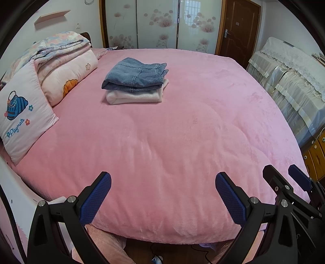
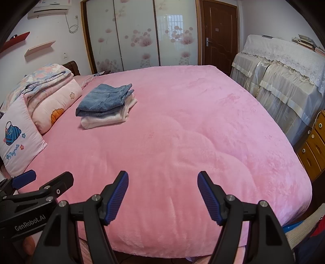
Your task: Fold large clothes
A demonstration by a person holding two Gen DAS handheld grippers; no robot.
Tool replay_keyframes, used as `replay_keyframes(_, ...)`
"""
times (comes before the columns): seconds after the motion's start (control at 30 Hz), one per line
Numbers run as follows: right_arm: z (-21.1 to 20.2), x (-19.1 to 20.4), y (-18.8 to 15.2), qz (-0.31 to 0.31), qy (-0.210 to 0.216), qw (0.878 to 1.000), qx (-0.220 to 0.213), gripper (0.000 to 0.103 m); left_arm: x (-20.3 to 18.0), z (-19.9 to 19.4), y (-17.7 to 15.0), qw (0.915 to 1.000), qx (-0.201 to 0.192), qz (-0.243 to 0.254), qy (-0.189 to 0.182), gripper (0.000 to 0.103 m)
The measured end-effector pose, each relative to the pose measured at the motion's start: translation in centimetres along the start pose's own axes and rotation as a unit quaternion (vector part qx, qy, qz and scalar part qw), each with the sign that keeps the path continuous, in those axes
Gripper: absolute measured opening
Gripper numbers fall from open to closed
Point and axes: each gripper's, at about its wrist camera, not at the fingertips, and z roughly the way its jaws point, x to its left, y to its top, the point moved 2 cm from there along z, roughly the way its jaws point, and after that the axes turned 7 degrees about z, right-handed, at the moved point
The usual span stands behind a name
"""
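While both jaws gape empty, folded clothes (image 1: pixel 135 81) lie well beyond.

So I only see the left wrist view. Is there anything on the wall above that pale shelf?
Observer: Yes, an air conditioner, with its cord looping down beside the pale shelf.
Operator: Any other shelves there?
Observer: One more, a red shelf, further left and slightly higher.
Operator: Does the left gripper have markings I can't see?
Observer: White lettering on its side reads GenRobot.AI.
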Motion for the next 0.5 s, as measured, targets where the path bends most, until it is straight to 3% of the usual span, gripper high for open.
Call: replay_keyframes(0.5,0.39,-0.02,-0.29,0.001,0.001,1.000,0.005,0.071,-0.12,0.44,-0.13,1.0000,0.008,0.002,0.002,0.102)
